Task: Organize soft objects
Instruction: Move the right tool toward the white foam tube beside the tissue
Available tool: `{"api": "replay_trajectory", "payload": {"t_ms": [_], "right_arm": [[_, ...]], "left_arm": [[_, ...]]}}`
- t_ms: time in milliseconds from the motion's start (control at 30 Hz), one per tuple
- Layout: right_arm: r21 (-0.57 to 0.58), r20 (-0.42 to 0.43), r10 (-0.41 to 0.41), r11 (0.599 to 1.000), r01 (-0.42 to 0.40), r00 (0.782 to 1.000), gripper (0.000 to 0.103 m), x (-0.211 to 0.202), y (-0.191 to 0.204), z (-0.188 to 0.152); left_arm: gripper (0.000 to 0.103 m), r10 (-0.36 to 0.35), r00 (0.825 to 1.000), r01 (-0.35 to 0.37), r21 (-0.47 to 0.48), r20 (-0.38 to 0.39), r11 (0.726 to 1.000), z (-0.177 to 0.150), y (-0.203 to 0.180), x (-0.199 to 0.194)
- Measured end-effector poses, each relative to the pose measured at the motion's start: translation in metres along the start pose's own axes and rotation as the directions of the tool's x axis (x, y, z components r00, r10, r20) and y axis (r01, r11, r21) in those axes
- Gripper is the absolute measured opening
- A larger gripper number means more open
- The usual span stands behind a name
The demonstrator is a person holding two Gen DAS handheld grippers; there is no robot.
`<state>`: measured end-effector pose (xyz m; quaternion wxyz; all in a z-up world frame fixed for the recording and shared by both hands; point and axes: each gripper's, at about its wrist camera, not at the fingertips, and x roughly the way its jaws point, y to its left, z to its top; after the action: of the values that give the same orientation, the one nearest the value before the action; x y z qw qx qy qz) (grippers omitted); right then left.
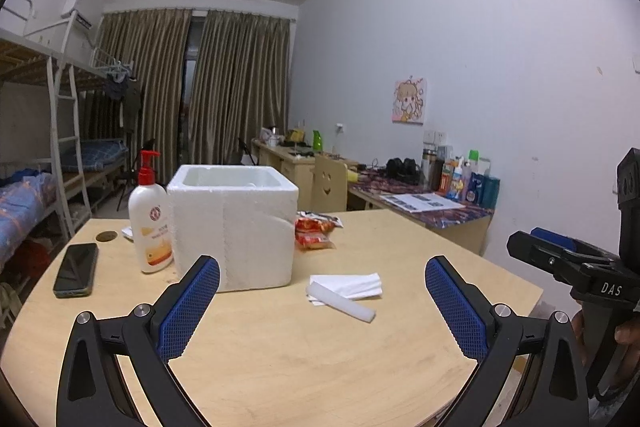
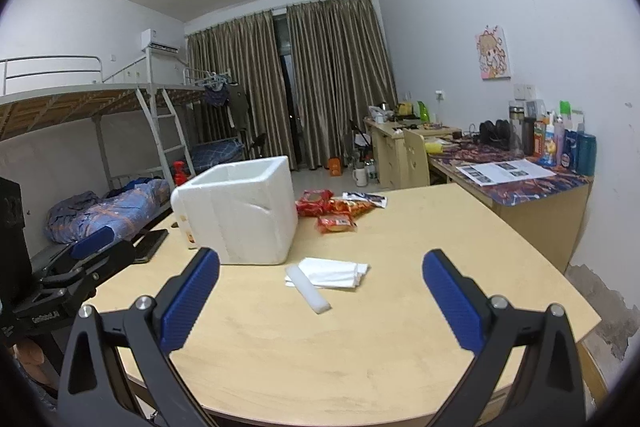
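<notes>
A white foam stick (image 1: 341, 301) (image 2: 308, 289) lies on the wooden table, partly over a folded white tissue (image 1: 352, 285) (image 2: 334, 273). Behind them stands an open white foam box (image 1: 234, 227) (image 2: 240, 213). Red snack packets (image 1: 314, 231) (image 2: 332, 213) lie beyond the box. My left gripper (image 1: 322, 301) is open above the table's near part, with the stick between and beyond its fingers. My right gripper (image 2: 320, 293) is also open, nothing held. In the left wrist view the right gripper (image 1: 560, 255) shows at the right edge.
A lotion pump bottle (image 1: 149, 223) and a dark phone (image 1: 76, 269) sit left of the box. The round table (image 1: 320, 367) ends close on the right. A desk with bottles (image 2: 560, 143) stands along the right wall; bunk beds (image 2: 100, 131) are at left.
</notes>
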<state>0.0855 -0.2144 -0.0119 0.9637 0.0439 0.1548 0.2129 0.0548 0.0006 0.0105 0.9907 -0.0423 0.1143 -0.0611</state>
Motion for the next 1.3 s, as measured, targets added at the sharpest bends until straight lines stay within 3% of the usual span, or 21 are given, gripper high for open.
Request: {"api": "replay_trajectory", "payload": {"t_ms": [433,700,1067,1300], "right_arm": [[0.012,-0.072,-0.010,1.000,0.011,0.997,0.103,0.030,-0.021,-0.008],[0.005,-0.127,0.026,1.000,-0.026,0.992,0.103,0.053,-0.023,-0.013],[-0.042,-0.223,0.079,0.995,-0.090,0.972,0.103,0.092,-0.011,-0.021],[-0.043,-0.301,0.126,0.988,-0.146,0.945,0.103,0.123,-0.005,-0.029]], "left_arm": [[0.103,-0.049,0.994,0.052,0.027,-0.100,0.998,-0.014,-0.007,0.041],[0.103,-0.034,0.990,0.037,0.016,-0.136,0.999,-0.019,0.002,0.063],[0.103,-0.001,0.980,0.000,-0.003,-0.200,1.000,-0.030,0.025,0.088],[0.103,0.029,0.966,-0.036,-0.023,-0.257,0.999,-0.038,0.039,0.109]]}}
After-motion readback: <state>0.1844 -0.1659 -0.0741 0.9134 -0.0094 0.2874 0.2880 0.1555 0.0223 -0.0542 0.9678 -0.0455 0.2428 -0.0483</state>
